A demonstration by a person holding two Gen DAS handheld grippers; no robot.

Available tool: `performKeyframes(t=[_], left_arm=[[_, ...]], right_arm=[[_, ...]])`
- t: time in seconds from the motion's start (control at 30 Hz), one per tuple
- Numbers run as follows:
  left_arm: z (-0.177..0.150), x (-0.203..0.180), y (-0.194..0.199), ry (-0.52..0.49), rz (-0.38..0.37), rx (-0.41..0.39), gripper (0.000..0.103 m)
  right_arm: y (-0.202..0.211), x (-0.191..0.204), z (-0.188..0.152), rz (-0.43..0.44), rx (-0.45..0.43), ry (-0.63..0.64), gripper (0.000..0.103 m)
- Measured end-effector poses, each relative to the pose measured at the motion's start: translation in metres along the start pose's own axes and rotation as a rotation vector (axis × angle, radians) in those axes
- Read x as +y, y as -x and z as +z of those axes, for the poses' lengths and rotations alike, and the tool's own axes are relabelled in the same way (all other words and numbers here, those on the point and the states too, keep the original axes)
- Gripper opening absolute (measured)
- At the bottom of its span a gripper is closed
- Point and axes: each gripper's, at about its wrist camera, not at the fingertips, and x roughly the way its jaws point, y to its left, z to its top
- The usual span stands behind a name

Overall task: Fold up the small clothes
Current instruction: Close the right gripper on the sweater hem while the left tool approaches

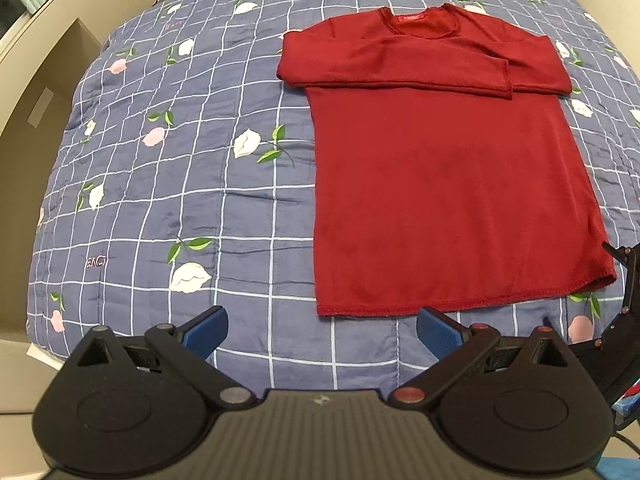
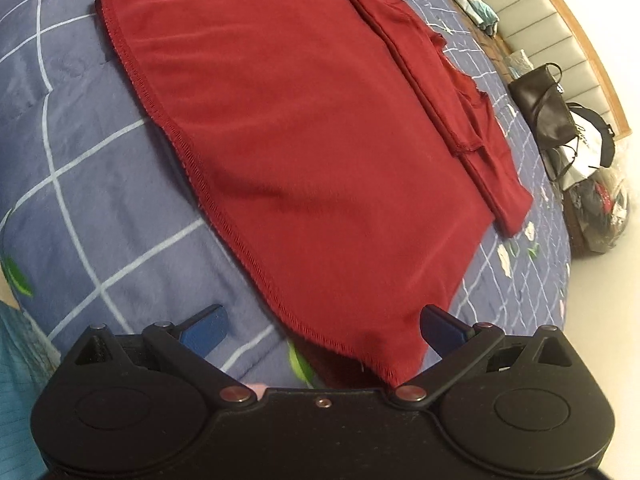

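Observation:
A dark red long-sleeved top (image 1: pixel 436 184) lies flat on the bed, collar at the far end, both sleeves folded across its chest. My left gripper (image 1: pixel 322 330) is open, hovering just short of the hem's left corner with nothing between its blue pads. The right gripper's black linkage (image 1: pixel 628 300) shows at that view's right edge, by the hem's right corner. In the right wrist view the top (image 2: pixel 320 152) fills the middle. My right gripper (image 2: pixel 322 330) is open, low over the hem's near corner, which lies between its fingers.
A blue checked quilt (image 1: pixel 180 184) with white and pink flowers covers the bed. Cardboard boxes (image 1: pixel 44 92) stand off the left side. A black bag (image 2: pixel 544 104), a cap and a plastic sack sit by the padded headboard (image 2: pixel 560 24) on the right.

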Motion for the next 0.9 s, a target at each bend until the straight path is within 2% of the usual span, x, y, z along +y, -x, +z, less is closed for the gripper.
performKeyframes(t=[0.2, 0.37, 0.6, 0.77, 0.9], left_arm=[[0.009, -0.004, -0.007, 0.033, 0.007, 0.027, 0.102], [0.013, -0.003, -0.015, 0.065, 0.015, 0.059, 0.102], [0.014, -0.001, -0.02, 0.095, 0.034, 0.083, 0.102], [0.012, 0.002, -0.025, 0.11, 0.048, 0.112, 0.102], [0.01, 0.003, -0.031, 0.099, 0.048, 0.135, 0.102]], right_arm=[[-0.007, 0.0, 0.003, -0.047, -0.043, 0.07, 0.101], [-0.017, -0.009, 0.011, -0.068, -0.04, 0.051, 0.093], [-0.018, -0.01, 0.017, -0.018, -0.041, 0.053, 0.068], [-0.017, -0.013, 0.015, 0.055, -0.054, 0.075, 0.049], [-0.019, -0.023, 0.016, 0.151, -0.054, 0.04, 0.022]])
